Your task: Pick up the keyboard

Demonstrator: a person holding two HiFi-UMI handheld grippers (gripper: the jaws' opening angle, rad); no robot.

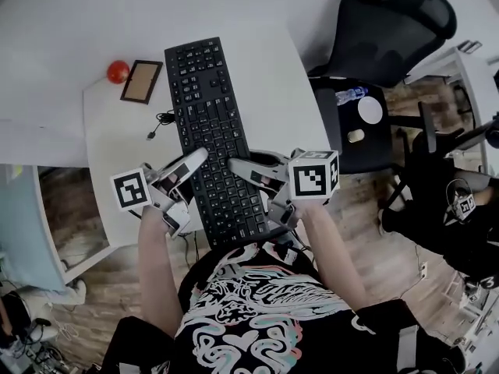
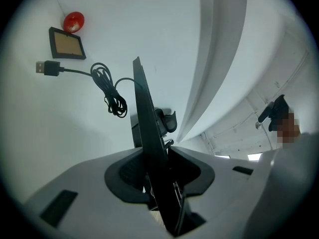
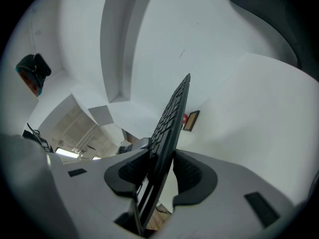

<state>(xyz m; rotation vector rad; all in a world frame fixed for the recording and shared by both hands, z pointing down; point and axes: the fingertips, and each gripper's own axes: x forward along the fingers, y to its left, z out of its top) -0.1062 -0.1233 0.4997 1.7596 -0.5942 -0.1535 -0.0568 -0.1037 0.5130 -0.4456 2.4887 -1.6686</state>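
The black keyboard [image 1: 204, 115] lies lengthwise over the white table [image 1: 117, 142], its near end at the table's front edge. My left gripper [image 1: 191, 187] is shut on its left long edge, and my right gripper [image 1: 256, 189] on its right long edge. The left gripper view shows the keyboard [image 2: 146, 118] edge-on, with the dark pads of my left gripper [image 2: 157, 176] pressed on both faces. The right gripper view has the same: the keyboard [image 3: 172, 116] runs up between the pads of my right gripper [image 3: 162, 176]. Whether it touches the table I cannot tell.
The keyboard's coiled USB cable [image 1: 162, 121] [image 2: 107, 91] lies on the table left of it. A small framed board [image 1: 141, 81] [image 2: 67, 43] and a red ball [image 1: 118, 71] [image 2: 74, 21] sit beyond. A black office chair [image 1: 390, 29] stands to the right on the wooden floor [image 1: 366, 209].
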